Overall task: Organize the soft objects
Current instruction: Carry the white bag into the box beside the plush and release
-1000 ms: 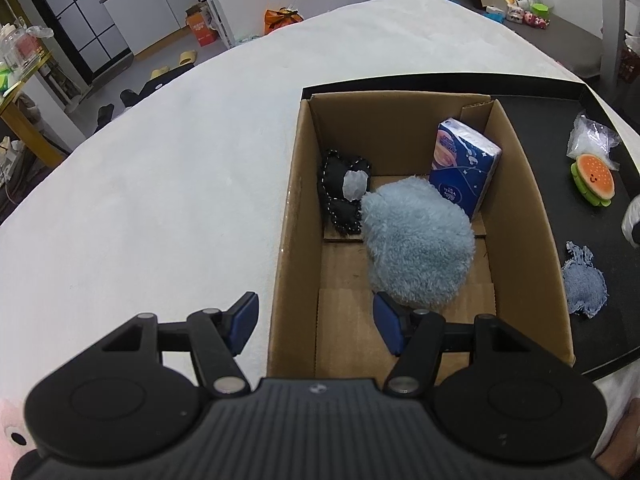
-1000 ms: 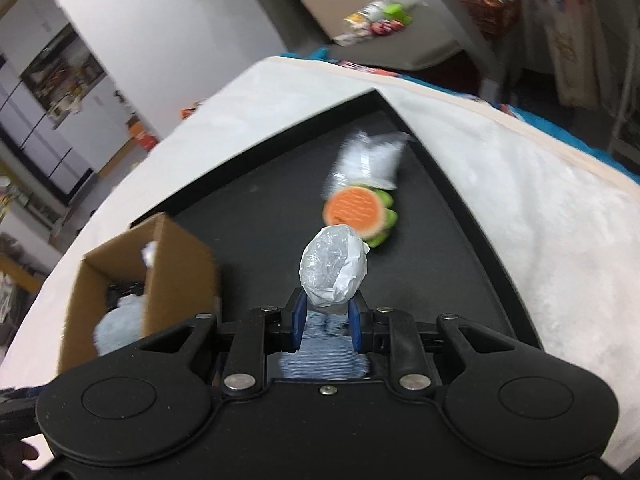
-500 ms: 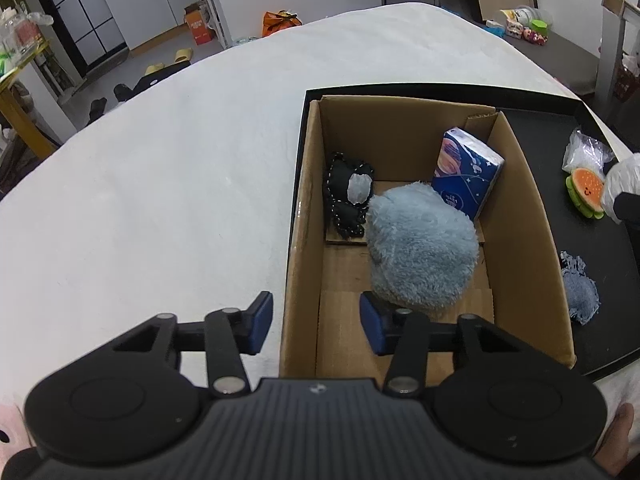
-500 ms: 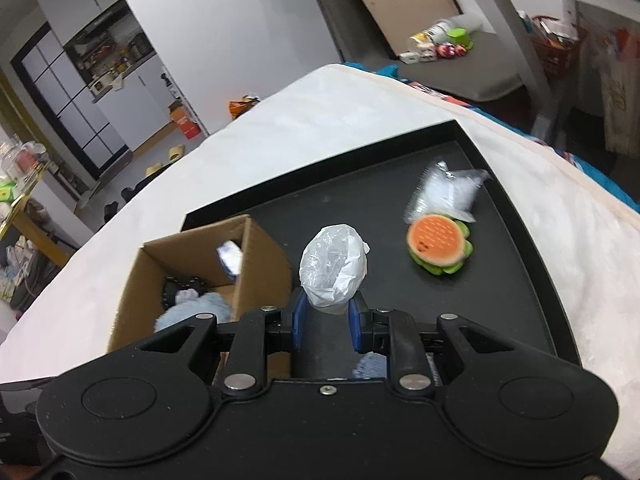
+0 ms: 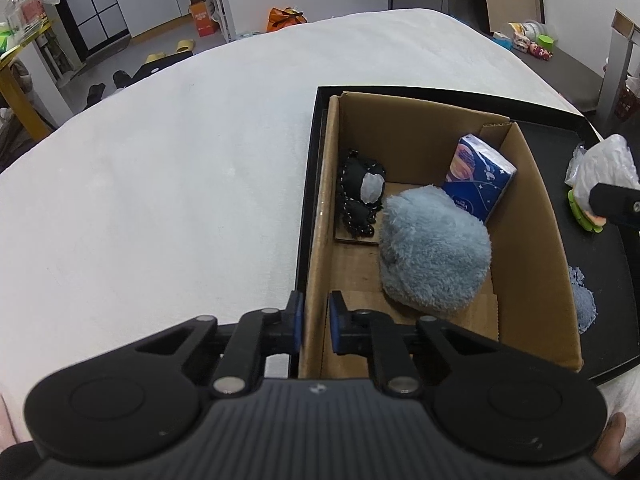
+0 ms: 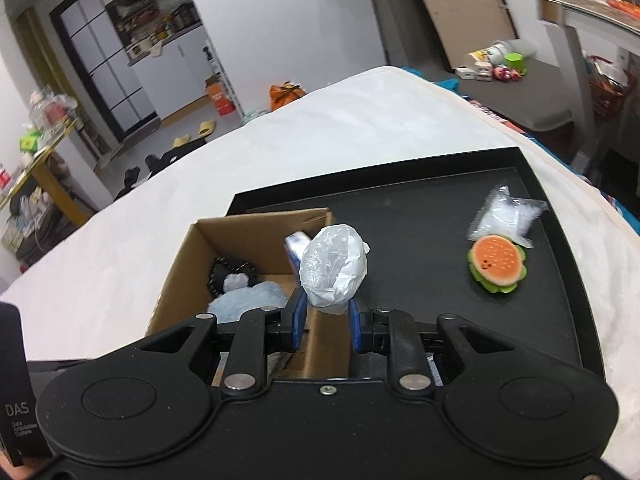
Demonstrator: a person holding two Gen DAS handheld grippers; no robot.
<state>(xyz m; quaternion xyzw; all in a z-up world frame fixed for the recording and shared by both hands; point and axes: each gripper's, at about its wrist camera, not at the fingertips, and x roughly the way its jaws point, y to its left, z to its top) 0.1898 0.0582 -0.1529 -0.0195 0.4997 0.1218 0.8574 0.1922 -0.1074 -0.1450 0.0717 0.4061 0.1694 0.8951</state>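
Observation:
A cardboard box (image 5: pixel 532 216) (image 6: pixel 176 256) stands on a black tray (image 6: pixel 420 216). In it lie a fluffy blue plush (image 5: pixel 432 248), a black studded item (image 5: pixel 356 204) and a blue tissue pack (image 5: pixel 478 178). My left gripper (image 5: pixel 315 322) is shut on the box's near left wall. My right gripper (image 6: pixel 327 316) is shut on a crumpled white plastic bag (image 6: pixel 334 272), held above the box's right wall; the bag also shows in the left wrist view (image 5: pixel 608 164).
On the tray right of the box lie a burger-shaped plush (image 6: pixel 496 264), a clear plastic packet (image 6: pixel 506 216) and a scrap of blue denim cloth (image 5: pixel 582 300). The tray rests on a white padded surface (image 5: pixel 160 184).
My left gripper closed from wide open onto the box's left wall. My right gripper carried the white bag leftwards, from over the tray to above the box's right edge.

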